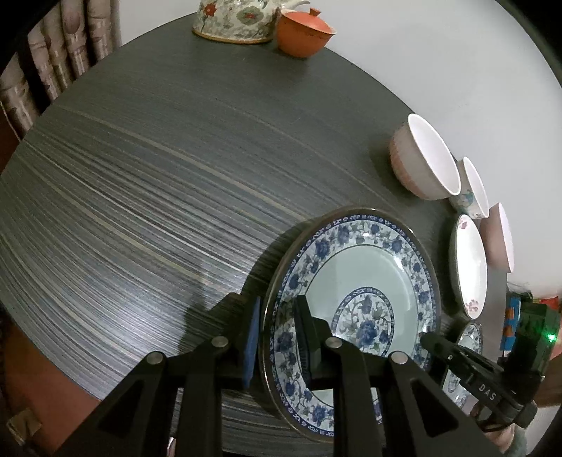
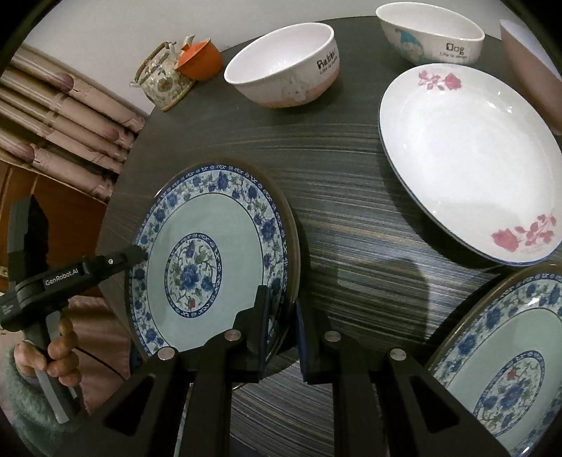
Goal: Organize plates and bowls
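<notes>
A blue floral plate [image 1: 365, 267] [image 2: 207, 232] is held between both grippers over the dark round table [image 1: 158, 182]. My left gripper [image 1: 277, 316] is shut on the plate's left rim, one finger under it and one on top. In the right wrist view, the left gripper's tip [image 2: 138, 253] shows at that rim. My right gripper [image 2: 282, 309] is shut on the opposite rim, and its tip [image 1: 426, 339] shows in the left wrist view. A second blue floral plate [image 2: 509, 351] lies at the near right. A white plate with pink roses [image 2: 467, 161] lies beyond it.
Behind the plates stand a "Rabbit" bowl [image 2: 281, 66], a "Dog" bowl [image 2: 432, 35] and a pink bowl [image 2: 530, 70]. At the table's far edge are a floral teapot [image 1: 232, 17] and an orange lidded cup [image 1: 302, 31]. A hand in a green sleeve [image 2: 52, 351] grips the left handle.
</notes>
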A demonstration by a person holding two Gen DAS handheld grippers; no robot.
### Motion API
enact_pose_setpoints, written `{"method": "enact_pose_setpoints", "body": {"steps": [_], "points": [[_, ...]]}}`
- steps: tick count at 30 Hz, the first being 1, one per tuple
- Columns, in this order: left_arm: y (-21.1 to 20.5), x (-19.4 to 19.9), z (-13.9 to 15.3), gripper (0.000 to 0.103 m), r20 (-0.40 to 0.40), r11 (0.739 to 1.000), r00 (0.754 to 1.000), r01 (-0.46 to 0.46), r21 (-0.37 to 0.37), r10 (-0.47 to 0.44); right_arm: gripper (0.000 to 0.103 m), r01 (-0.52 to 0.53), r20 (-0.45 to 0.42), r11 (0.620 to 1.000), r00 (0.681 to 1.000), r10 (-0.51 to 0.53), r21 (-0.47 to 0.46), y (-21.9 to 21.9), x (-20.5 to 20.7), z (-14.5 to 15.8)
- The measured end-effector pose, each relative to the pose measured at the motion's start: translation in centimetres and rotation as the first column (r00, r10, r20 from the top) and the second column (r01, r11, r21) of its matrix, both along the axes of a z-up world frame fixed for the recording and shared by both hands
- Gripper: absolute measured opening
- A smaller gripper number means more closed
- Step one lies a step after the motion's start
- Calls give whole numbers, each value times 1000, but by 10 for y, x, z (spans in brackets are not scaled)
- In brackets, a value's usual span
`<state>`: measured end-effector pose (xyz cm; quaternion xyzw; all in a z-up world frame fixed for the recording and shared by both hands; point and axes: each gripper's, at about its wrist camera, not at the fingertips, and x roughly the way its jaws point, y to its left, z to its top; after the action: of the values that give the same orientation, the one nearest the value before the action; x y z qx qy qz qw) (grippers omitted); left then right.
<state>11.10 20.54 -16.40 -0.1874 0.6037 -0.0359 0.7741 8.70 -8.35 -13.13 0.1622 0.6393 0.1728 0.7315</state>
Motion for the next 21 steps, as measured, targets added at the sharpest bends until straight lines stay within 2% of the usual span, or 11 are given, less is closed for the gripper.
{"method": "enact_pose_setpoints", "body": {"steps": [16, 21], "points": [[-2, 4, -15, 19, -22, 1000, 1000, -13, 21, 13, 15, -14, -12, 1000, 1000, 14, -14, 14, 0, -10], [-1, 6, -16, 23, -38, 999, 999, -22, 33, 23, 18, -25, -10, 999, 1000, 24, -31, 19, 2, -9]]}}
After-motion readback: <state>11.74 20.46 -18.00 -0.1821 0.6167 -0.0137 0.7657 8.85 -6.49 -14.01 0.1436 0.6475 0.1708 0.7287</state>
